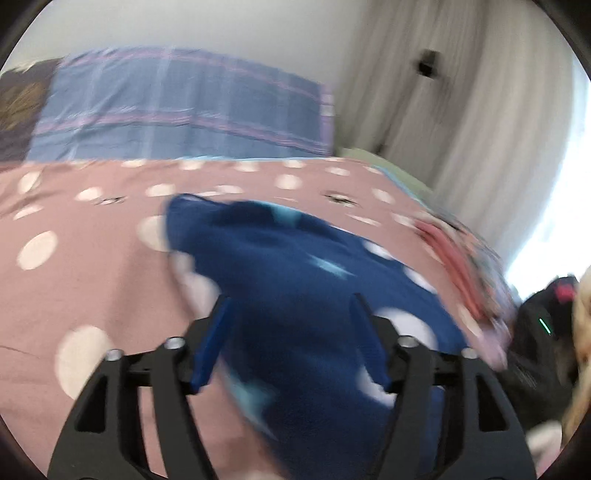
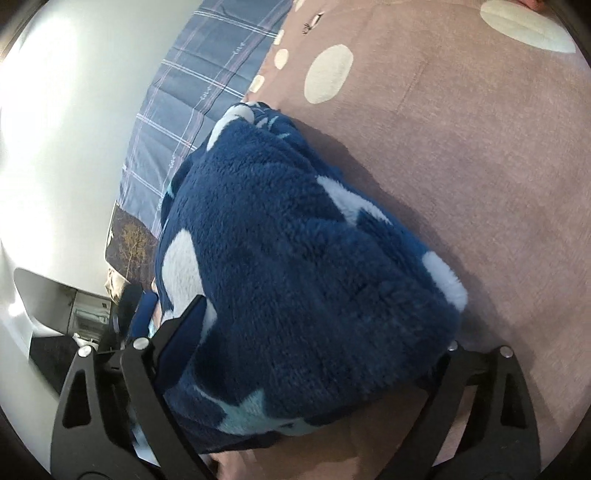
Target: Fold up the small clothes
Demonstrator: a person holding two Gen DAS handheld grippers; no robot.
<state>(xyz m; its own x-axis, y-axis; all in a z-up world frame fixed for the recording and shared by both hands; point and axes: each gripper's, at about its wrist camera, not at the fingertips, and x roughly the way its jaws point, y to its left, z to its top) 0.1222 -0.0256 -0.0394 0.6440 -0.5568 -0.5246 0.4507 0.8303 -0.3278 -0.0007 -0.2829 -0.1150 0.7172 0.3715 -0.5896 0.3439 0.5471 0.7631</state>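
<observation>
right wrist view, navy fleece garment, no legible writing

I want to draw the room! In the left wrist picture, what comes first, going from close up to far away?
Left gripper → blue fleece → pink dotted bedspread → blue plaid pillow → white wall.

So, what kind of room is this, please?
Most likely a bedroom: a pink dotted bedspread, a blue plaid pillow against the wall, and pale curtains by a bright window.
</observation>
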